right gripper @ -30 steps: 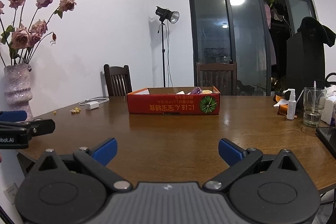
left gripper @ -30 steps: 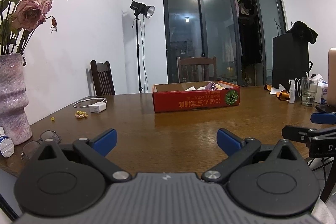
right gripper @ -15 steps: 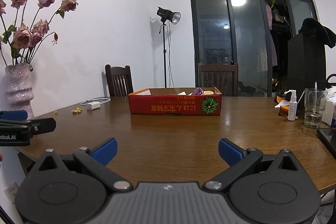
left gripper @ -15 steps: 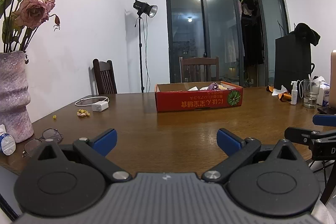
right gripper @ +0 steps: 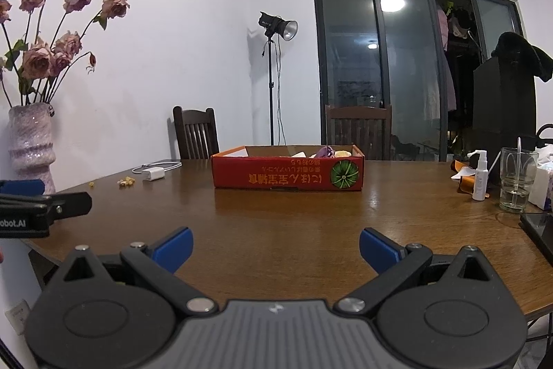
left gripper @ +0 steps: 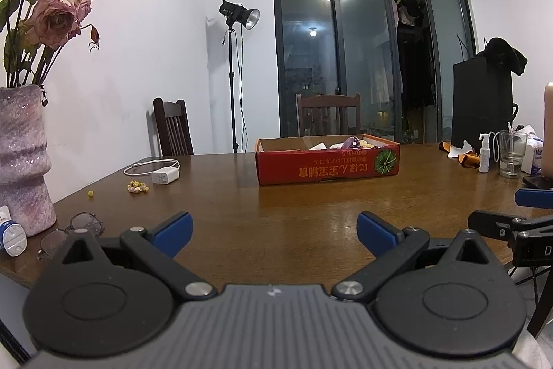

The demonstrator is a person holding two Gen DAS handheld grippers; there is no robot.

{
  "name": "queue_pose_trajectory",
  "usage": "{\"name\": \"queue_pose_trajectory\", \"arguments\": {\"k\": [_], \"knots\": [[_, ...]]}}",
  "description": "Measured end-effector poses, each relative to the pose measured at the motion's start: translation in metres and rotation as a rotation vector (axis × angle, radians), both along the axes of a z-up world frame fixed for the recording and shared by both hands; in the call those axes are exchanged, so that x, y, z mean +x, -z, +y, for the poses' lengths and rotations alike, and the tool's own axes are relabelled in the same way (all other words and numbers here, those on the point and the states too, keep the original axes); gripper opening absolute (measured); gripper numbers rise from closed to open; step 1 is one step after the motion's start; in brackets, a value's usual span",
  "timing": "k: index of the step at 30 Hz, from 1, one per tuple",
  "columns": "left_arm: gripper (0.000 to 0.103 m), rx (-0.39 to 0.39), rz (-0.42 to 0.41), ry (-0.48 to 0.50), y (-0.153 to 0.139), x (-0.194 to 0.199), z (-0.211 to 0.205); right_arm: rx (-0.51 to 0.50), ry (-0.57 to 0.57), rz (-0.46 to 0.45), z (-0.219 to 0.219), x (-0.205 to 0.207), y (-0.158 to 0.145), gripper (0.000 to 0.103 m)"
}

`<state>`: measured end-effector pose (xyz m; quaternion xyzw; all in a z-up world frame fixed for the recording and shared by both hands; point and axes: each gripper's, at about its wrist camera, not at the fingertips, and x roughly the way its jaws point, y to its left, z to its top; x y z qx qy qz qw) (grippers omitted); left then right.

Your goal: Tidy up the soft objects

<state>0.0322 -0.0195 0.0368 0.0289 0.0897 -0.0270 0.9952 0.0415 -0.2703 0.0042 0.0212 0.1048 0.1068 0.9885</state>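
A shallow red cardboard box [left gripper: 327, 164] sits on the wooden table [left gripper: 276, 217], also in the right wrist view [right gripper: 287, 173]. Soft items lie inside it, a purple one [left gripper: 352, 142] and pale ones, mostly hidden by the box wall; the purple one shows in the right wrist view [right gripper: 325, 151]. My left gripper [left gripper: 274, 230] is open and empty over the near table edge. My right gripper [right gripper: 275, 246] is open and empty, held level to the right of the left one. Both are well short of the box.
A pink vase with dried roses [left gripper: 21, 158], glasses [left gripper: 72, 230] and a small tube [left gripper: 12, 236] stand at left. A white charger [left gripper: 165, 176] lies mid-left. A glass [right gripper: 516, 178], spray bottle [right gripper: 480, 175], tissue pack and dark device sit at right. Chairs stand behind.
Both grippers have risen slightly and eased toward the box. Both jaws stay open and empty.
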Motion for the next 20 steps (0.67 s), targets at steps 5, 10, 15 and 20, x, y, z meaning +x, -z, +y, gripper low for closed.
{"name": "queue_pose_trajectory", "arguments": {"k": [5, 10, 15, 20], "knots": [[0.103, 0.0, 0.0, 0.001, 0.0, 0.0, 0.0, 0.003, 0.002, 0.003, -0.001, 0.001, 0.0, 0.103], [0.103, -0.017, 0.013, 0.005, -0.001, 0.0, 0.001, 0.004, 0.006, 0.0, -0.002, 0.0, 0.0, 0.103], [0.103, -0.023, -0.031, 0.013, -0.003, -0.006, 0.001, 0.003, 0.014, -0.024, -0.002, -0.003, -0.003, 0.103], [0.103, -0.032, -0.06, 0.02, -0.004, -0.009, 0.001, -0.002, 0.023, -0.068, -0.001, -0.01, -0.006, 0.103]]}}
